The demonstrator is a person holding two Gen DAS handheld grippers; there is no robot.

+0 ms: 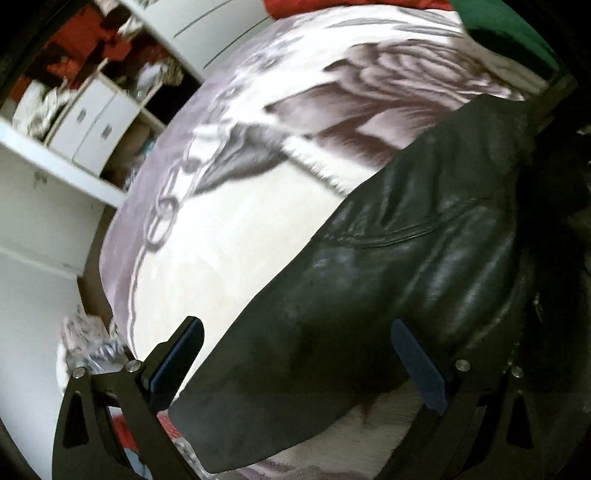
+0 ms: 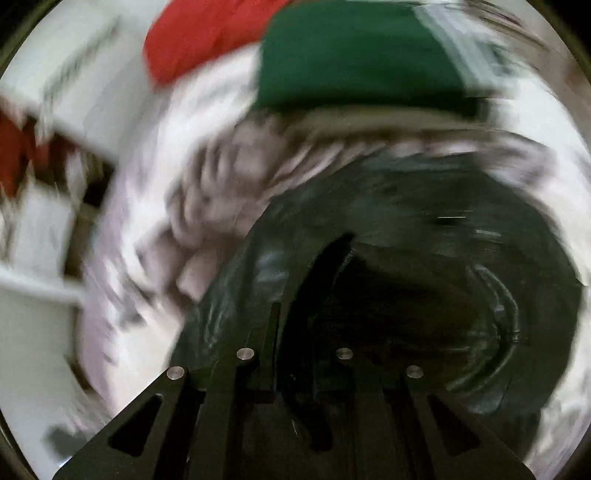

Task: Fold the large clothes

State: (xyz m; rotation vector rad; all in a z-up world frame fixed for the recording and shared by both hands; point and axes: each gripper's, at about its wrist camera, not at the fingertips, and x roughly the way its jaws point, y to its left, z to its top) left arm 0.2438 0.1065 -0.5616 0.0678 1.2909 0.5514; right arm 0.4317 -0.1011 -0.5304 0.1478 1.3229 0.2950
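Note:
A black leather jacket (image 1: 388,266) lies on a bed with a white and grey printed blanket (image 1: 229,229). In the left wrist view my left gripper (image 1: 295,354) is open, its blue-padded fingers (image 1: 181,350) standing either side of the jacket's near hem, just above it. The right wrist view is blurred by motion. There my right gripper (image 2: 306,317) has its jaws close together, shut on a fold of the black jacket (image 2: 424,258), which bunches around the fingers and hides their tips.
A green folded garment (image 2: 354,55) and a red one (image 2: 199,33) lie at the far end of the bed. White shelves and drawers (image 1: 92,125) holding clothes stand to the left. Crumpled plastic (image 1: 88,339) sits by the bed's near left edge.

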